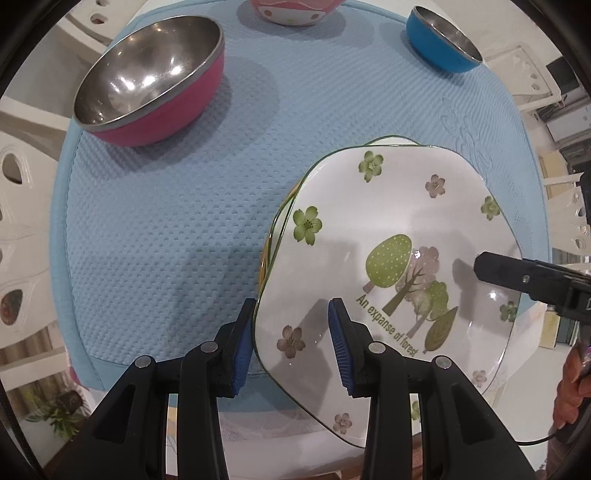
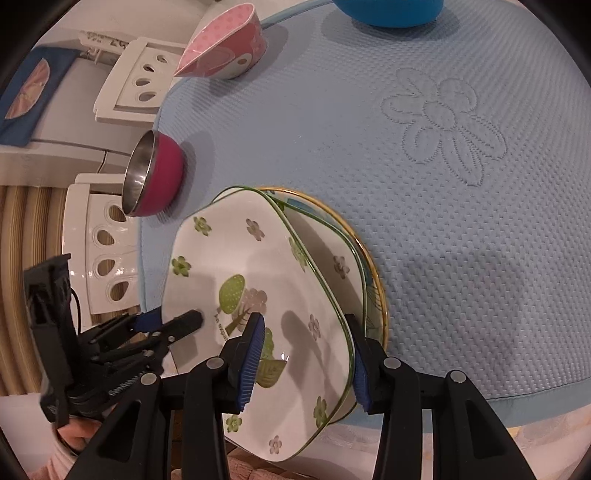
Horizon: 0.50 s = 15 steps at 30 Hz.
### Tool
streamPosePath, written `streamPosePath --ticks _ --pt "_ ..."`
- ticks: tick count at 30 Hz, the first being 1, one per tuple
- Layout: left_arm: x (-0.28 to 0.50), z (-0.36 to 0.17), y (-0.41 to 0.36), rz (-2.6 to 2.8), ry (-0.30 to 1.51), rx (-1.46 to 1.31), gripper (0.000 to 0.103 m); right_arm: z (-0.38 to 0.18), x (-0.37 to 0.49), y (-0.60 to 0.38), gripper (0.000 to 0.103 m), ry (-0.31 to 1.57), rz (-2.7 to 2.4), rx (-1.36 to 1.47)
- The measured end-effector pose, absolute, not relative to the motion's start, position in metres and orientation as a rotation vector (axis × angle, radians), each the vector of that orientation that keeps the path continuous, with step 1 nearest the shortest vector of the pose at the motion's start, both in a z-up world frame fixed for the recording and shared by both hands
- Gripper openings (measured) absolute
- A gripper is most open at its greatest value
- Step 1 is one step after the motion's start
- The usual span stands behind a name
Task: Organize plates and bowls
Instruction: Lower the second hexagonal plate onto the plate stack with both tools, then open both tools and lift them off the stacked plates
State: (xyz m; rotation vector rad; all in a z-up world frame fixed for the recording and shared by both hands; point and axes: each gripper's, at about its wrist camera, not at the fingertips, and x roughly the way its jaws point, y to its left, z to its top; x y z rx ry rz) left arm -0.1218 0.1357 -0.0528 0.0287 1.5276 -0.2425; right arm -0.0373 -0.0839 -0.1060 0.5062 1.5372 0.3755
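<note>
Blue quilted mat [image 1: 147,229] covers the table, dimpled weave, stitched flower at 2 o'clock in the right wrist view. On it, largest first: forest plate [image 1: 369,258], squarish, glossy white ceramic with rounded corners, thin green rim line, tree and blossom print. It sits tilted over a second green-rimmed plate [image 2: 338,240] and a gold-rimmed plate [image 2: 375,291] underneath, stack near the mat's front edge, not yet lying flat by the look of it.

Key relation: top plate is spanned by both tools at once. Left gripper [image 1: 291,341] straddles its near-left rim, one blue ribbed pad outside the edge, one over the plate face. Right gripper [image 2: 306,360] straddles the opposite rim at 5 o'clock in its own view. Both jaws narrow, apparently pinching the rim; actual pad contact is hard to confirm. Plate's long axis runs gripper to gripper; neither hand is clearly nearer.

Next move probably: lower and square it onto the stack, then release.

Smaller items: pink steel-lined bowl [image 1: 147,81] at 11 o'clock, blue steel-lined bowl [image 1: 443,40] at 1, pink cartoon bowl [image 1: 291,11] at 12, all well apart from the stack.
</note>
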Motion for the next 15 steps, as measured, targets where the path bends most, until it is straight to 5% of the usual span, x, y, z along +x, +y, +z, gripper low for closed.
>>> streamPosePath --ticks 15 --pt "-0.113 -0.064 0.15 -0.22 1.544 -0.032 0.037 -0.102 -0.038 -0.094 0.042 1.555 0.379 0.524"
